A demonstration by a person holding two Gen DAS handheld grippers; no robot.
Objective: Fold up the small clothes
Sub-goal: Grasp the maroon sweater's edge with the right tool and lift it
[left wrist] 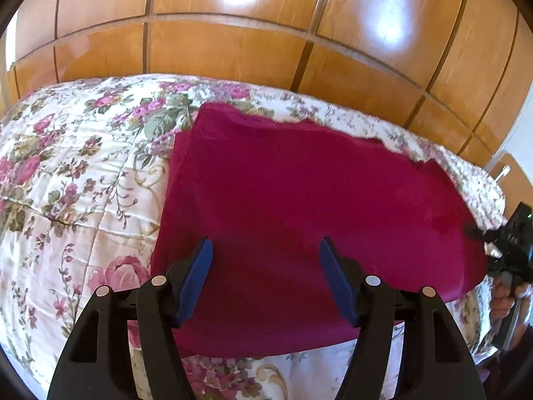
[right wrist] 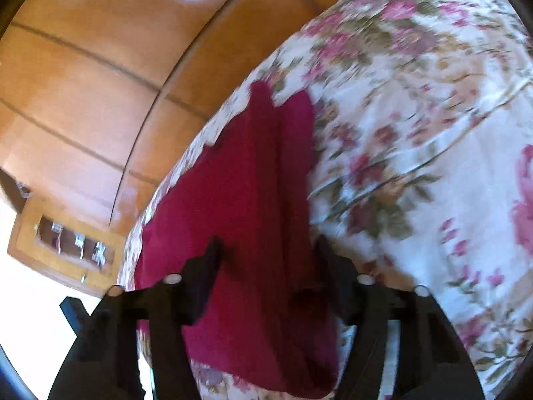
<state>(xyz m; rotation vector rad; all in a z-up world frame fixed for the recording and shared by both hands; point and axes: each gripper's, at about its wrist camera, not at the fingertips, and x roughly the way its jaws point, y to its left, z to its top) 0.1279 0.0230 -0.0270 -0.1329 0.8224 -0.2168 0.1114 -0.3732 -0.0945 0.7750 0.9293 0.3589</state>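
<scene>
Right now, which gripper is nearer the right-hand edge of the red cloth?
Right. The right gripper sits at that edge of the red cloth, fabric between its fingers; the left gripper hovers open over the cloth's near middle.

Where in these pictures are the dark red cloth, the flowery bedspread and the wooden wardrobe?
dark red cloth (left wrist: 299, 193): left wrist view, its flat middle.
flowery bedspread (left wrist: 76, 166): left wrist view, bare part left of the cloth.
wooden wardrobe (left wrist: 226, 50): left wrist view, a door panel.

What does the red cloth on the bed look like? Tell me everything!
The red cloth is a deep crimson, soft-looking garment lying mostly flat on the flowery bedspread. Its far edge looks uneven, and the right wrist view shows a long fold running down it. The left tool hangs open above its near part. Which garment it is cannot be told.
</scene>
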